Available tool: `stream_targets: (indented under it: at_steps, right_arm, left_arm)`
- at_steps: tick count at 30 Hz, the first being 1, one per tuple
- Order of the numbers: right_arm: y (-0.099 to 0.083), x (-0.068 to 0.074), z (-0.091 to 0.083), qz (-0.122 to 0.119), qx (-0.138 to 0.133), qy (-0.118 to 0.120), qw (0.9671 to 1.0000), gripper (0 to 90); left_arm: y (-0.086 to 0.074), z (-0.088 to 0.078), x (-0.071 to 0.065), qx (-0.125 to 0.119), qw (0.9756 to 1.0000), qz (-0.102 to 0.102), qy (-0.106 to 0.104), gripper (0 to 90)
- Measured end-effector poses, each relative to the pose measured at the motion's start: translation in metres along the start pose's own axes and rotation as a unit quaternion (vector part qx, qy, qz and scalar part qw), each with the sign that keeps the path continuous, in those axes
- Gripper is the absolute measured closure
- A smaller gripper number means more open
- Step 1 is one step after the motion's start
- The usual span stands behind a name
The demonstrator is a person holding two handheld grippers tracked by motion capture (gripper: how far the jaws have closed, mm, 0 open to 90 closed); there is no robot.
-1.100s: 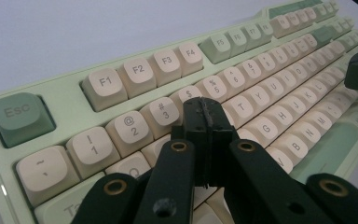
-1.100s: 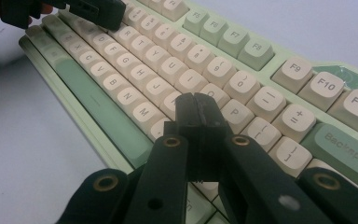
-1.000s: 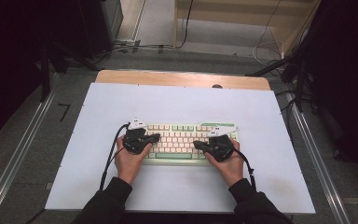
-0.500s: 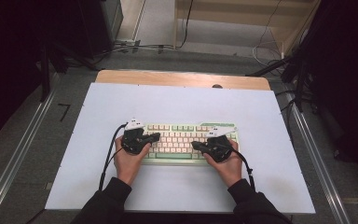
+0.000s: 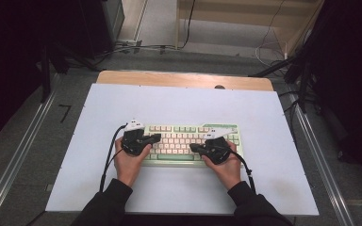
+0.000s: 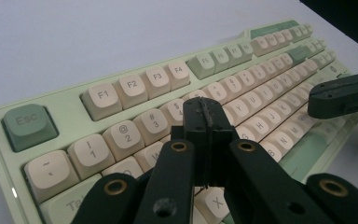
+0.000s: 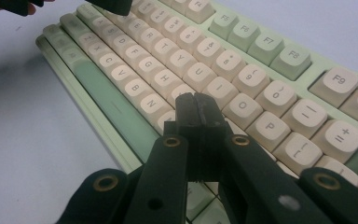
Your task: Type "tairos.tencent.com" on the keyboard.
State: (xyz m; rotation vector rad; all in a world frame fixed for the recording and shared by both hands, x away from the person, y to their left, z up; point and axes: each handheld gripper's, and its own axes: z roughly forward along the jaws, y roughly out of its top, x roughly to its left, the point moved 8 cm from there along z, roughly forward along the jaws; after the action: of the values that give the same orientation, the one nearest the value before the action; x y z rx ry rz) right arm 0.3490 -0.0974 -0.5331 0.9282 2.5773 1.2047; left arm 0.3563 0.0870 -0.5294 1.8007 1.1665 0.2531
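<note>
1. High view. Keyboard point(image 5: 188, 141), pale green case with cream keys, lies flat on the white desk point(image 5: 184, 101), in the lower middle of the frame. Left claw point(image 5: 154, 138) sits over the keyboard's left end, its tip pointing right across the keys. Right claw point(image 5: 194, 147) sits over the right half, its tip pointing left. A hand holds each; dark sleeves enter from the bottom edge. A cable trails from each claw toward the lower frame.

2. Left gripper view. Left claw point(image 6: 207, 109), centre frame, jaws pressed together with nothing between them, tip above the number row near the 4 key; whether it touches a key cannot be told. Keyboard point(image 6: 135, 88) runs from lower left to upper right, Esc key at the left. Right claw point(image 6: 314, 100) shows at the right edge, above the far keys.

3. Right gripper view. Right claw point(image 7: 196, 105), centre frame, jaws together and empty, tip above the keys near the I and O caps. Keyboard point(image 7: 261, 56) runs from upper left to lower right. White desk point(image 7: 28, 140) at the left.
</note>
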Motion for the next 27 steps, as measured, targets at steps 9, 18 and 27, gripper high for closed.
stream_targets:
  at_steps: [9, 18, 27]
  right_arm:
    - [0.004, 0.004, 0.003, -0.004, -0.001, 0.003, 1.0000, 87.6]
    - [0.007, 0.009, 0.009, -0.011, 0.001, 0.009, 0.9999, 87.6]
    - [0.008, 0.012, 0.012, -0.014, 0.005, 0.012, 0.9998, 87.6]
  left_arm:
    - [0.000, 0.001, 0.000, 0.000, 1.0000, 0.001, 0.002, 90.0]
    - [0.000, 0.001, 0.000, 0.000, 1.0000, 0.002, 0.001, 90.0]
    - [-0.001, 0.001, 0.000, 0.001, 1.0000, 0.001, 0.001, 90.0]
